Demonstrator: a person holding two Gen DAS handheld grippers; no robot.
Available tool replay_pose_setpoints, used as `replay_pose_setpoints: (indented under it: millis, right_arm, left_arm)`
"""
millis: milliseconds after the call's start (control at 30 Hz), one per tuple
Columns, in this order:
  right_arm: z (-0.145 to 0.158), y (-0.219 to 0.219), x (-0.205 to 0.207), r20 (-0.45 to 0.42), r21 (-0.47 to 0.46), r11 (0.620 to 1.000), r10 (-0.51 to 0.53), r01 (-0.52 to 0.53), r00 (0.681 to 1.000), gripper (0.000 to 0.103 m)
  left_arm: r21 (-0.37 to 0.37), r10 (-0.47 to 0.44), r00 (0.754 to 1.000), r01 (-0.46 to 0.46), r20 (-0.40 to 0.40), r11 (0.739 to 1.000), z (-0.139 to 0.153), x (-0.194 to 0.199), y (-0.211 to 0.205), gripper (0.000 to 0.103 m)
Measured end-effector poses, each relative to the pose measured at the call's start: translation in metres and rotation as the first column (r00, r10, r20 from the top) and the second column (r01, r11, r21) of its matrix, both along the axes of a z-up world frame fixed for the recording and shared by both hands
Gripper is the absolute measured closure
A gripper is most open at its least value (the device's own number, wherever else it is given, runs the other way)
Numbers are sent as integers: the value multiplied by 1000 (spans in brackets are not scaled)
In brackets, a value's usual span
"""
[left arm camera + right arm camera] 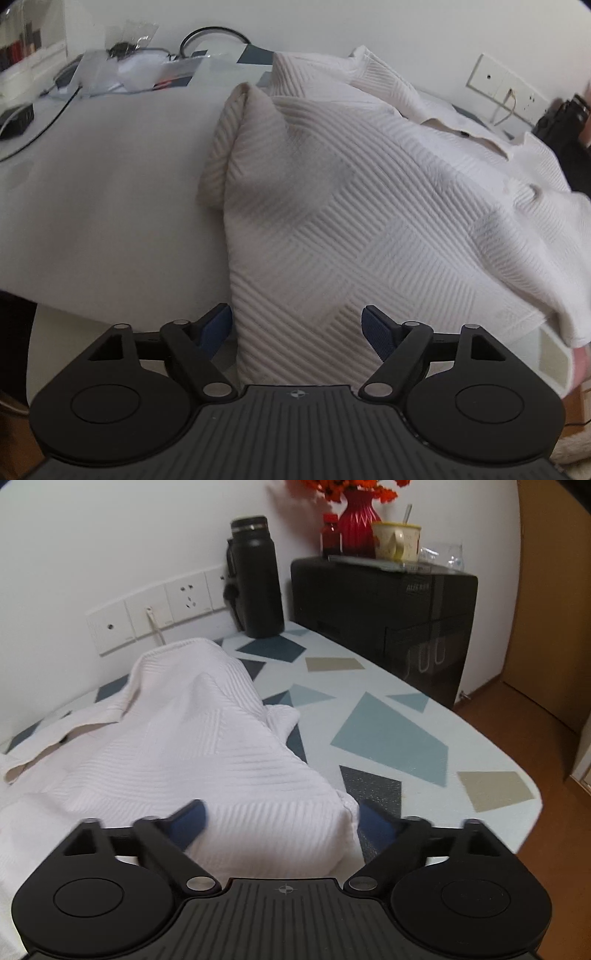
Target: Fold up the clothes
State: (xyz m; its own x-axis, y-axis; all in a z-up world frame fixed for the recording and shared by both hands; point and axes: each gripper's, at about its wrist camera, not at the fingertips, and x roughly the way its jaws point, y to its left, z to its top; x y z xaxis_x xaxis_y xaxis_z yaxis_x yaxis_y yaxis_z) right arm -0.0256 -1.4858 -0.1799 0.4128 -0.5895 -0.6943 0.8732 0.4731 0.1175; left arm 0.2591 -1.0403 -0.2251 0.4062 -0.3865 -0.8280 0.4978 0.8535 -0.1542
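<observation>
So both grippers are parked at the near edge of the shirt point(332, 206), a cream, ribbed one with a zigzag texture and a buttoned collar, lying in a loose heap on the table point(388, 738). The table top on the right side has that pale blue look with darker blue, grey and tan shapes all over it.

Left gripper point(297, 330): jaws spread wide, and a fold of the shirt runs down between the blue pads, but the pads aren't pressing on it. The left pad sits right at the cloth's edge and the right one lies over the fabric. From this view the shirt bunches up into a peak at the far left corner, and the collar shows off to the right.

Right gripper point(284, 825): jaws also spread wide, with the corner of the shirt sitting between the pads and nothing pinched. The pads look a bit blurry here.

Background stuff in the right view: a black bottle point(255, 576) stands against the wall next to the wall sockets point(159, 609), and a black box point(384, 620) beside it carries a red vase point(358, 524) and a yellow mug point(397, 541). In the left view, cables and plastic bags point(129, 62) clutter the far left of the table.
</observation>
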Motion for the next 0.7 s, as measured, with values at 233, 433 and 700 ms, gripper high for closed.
replay_pose_setpoints:
  millis: [233, 433, 700]
  right_arm:
    - [-29, -11, 26, -43, 39, 996, 84, -82, 996, 10]
    - [-25, 22, 40, -46, 100, 972, 218, -213, 975, 86]
    - [20, 45, 3, 134, 52, 983, 165, -173, 977, 95]
  left_arm:
    - [49, -26, 997, 23, 70, 999, 0, -8, -13, 44]
    - [-19, -4, 999, 5, 34, 1000, 15, -4, 15, 96]
    - [-116, -43, 992, 57, 122, 992, 51, -34, 38, 96]
